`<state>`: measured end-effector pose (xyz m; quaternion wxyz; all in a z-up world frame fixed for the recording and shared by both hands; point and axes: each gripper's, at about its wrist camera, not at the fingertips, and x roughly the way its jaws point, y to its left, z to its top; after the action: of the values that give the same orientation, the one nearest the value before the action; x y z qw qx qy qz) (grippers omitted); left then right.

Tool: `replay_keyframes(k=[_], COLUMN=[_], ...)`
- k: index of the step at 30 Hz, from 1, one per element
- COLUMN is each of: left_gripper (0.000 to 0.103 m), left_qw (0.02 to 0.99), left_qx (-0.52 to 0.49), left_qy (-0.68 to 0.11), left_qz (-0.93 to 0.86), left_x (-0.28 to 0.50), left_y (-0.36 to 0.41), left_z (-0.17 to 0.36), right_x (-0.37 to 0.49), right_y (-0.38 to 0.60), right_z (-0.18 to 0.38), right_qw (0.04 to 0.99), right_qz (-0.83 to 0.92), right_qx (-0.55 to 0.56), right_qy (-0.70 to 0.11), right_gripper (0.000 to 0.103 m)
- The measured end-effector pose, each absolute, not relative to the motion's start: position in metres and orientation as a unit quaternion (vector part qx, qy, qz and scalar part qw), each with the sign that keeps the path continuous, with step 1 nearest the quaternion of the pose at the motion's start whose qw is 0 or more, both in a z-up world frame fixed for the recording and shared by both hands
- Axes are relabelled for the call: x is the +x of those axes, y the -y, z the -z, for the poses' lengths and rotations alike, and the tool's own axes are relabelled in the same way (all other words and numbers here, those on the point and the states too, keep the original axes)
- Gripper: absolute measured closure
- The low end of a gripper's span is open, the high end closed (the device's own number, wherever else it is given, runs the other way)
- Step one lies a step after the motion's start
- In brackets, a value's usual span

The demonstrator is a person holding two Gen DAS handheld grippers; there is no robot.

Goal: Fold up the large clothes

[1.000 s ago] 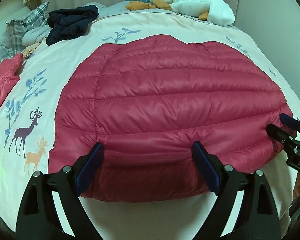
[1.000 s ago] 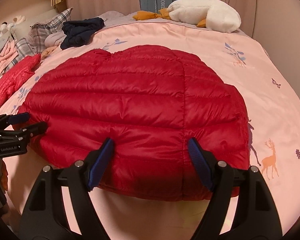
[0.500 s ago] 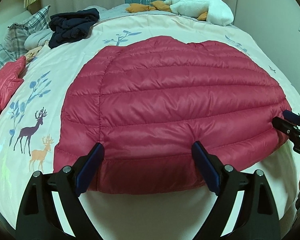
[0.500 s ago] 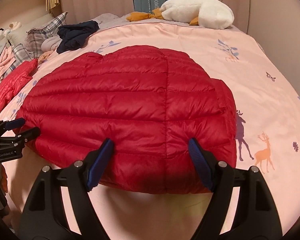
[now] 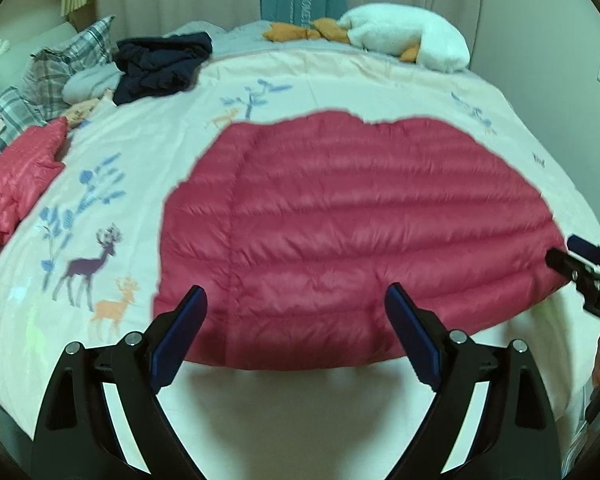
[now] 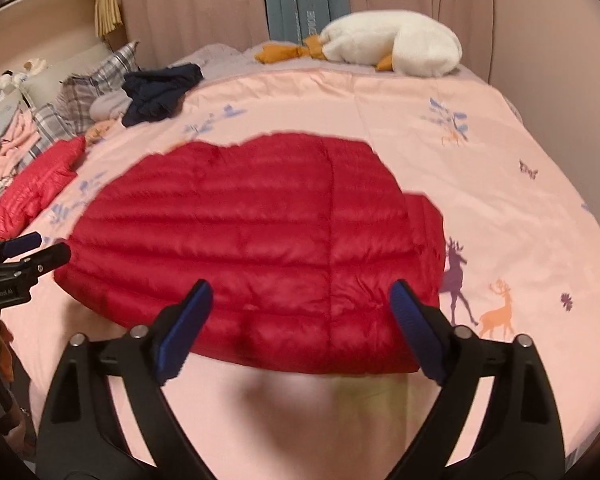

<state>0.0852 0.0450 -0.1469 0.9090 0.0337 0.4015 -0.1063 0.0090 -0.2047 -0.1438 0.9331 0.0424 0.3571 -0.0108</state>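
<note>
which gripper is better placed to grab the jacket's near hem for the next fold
Little in it. Left gripper and right gripper both hang open over the red down jacket's near hem. Probably both together.

Red quilted down jacket point(image 5: 356, 236), seemingly folded, flat on bedspread point(image 5: 148, 152)

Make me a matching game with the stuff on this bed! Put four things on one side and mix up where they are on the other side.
Things:
1. red down jacket
2. plush goose
3. navy clothes pile
4. orange deer print

Places:
A. far end of the bed, by the curtain
B. middle of the quilt, spread flat
C. on the quilt, right of the jacket's near corner
D. far left, next to the plaid pillows

Pairs: 1-B, 2-A, 3-D, 4-C
</note>
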Motion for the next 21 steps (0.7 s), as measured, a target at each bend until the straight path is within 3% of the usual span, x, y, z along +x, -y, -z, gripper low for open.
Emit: replay_keyframes(k=[2,21], left_gripper=[0.003,0.001], left_qw=[0.913,0.931], left_qx=[0.029,0.020], left_qy=[-0.391,-0.352], left_qz=[0.108,0.099], left_x=[0.082,0.049], left_y=[-0.044,-0.036], left_z=[0.132,-0.019], right_x=[0.006,-0.018], right_y=[0.199,0.172], right_z=[0.129,0.005], right_qw=[0.936,0.932], right_qz=[0.004,0.015], right_qx=[0.041,0.033], right_qy=[-0.351,-0.360], right_gripper=[0.004,0.002])
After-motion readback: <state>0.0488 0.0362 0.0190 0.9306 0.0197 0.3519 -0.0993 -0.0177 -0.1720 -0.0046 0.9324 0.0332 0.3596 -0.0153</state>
